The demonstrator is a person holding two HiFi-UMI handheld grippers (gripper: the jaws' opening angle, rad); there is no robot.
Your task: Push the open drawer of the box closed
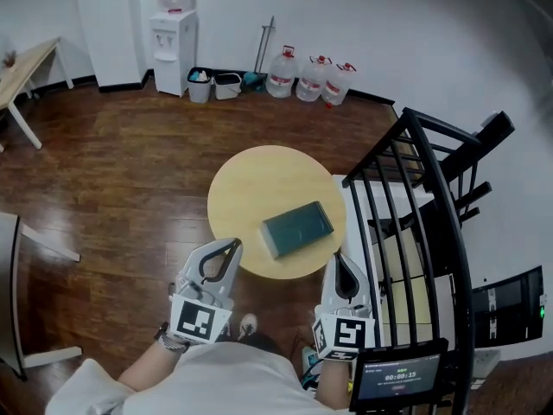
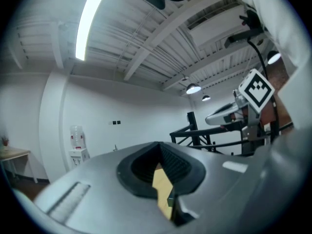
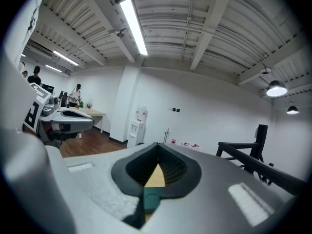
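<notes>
A dark green box (image 1: 298, 228) lies flat on the round pale wooden table (image 1: 251, 188), right of its middle. A paler strip runs along the box's left end; I cannot tell how far a drawer stands out. My left gripper (image 1: 232, 245) hovers at the table's near-left edge, shut and empty, short of the box. My right gripper (image 1: 340, 259) is at the near-right edge, just below the box, also shut and empty. Through the shut left gripper (image 2: 159, 145) a sliver of table (image 2: 161, 182) shows. Past the shut right gripper (image 3: 158, 146) I see the box (image 3: 151, 199).
A black metal rack (image 1: 415, 223) stands close on the right over a white surface, with a small timer screen (image 1: 397, 379) beside my right hand. Water bottles (image 1: 311, 76), bins and a water dispenser (image 1: 173, 46) line the far wall. A desk (image 1: 17, 67) is far left.
</notes>
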